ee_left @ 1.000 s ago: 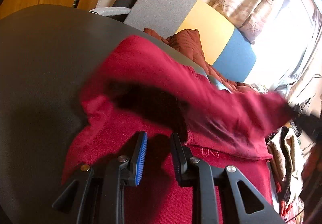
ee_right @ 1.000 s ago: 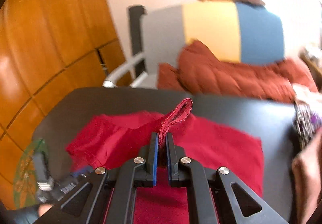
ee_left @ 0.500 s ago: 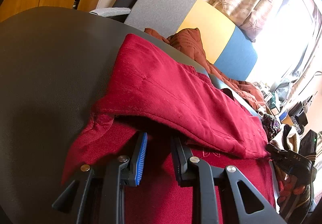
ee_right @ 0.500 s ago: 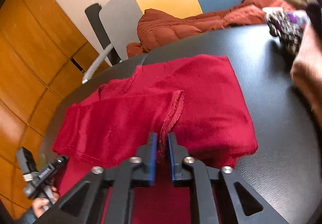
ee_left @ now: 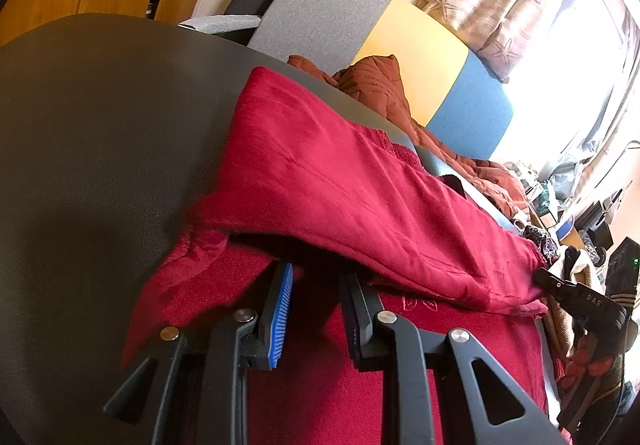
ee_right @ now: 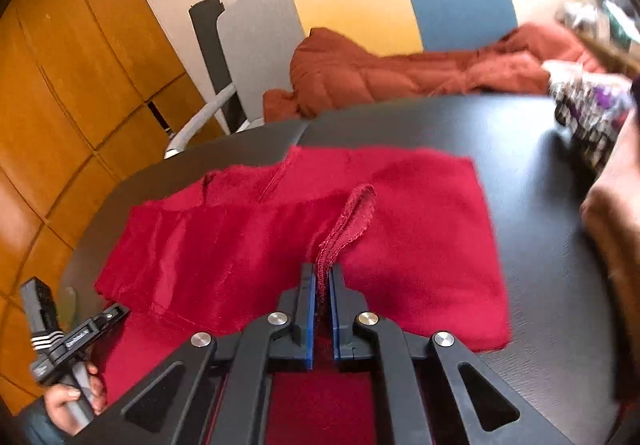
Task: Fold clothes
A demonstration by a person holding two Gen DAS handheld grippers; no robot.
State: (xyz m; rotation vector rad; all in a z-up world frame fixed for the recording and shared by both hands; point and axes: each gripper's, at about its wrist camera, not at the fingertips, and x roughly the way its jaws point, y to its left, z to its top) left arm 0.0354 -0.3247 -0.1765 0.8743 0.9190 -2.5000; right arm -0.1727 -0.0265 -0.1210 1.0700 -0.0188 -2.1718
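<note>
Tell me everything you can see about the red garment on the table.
The red garment is a deep crimson knit, soft and slightly fuzzy, lying partly folded on the black table. A flap is doubled over its lower layer. The right gripper pinches a stitched hem edge; the left gripper reaches under the fold.

Crimson garment (ee_right: 248,245), black table (ee_right: 540,173), grey-yellow-blue chair (ee_right: 360,1), rust quilt (ee_right: 360,73).

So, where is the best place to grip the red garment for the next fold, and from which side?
Probably the hemmed edge of the red garment, where the right gripper is shut on a raised ridge. Come from the near side, low over the black table: elsewhere the cloth lies flat, offering little to pinch.
</note>
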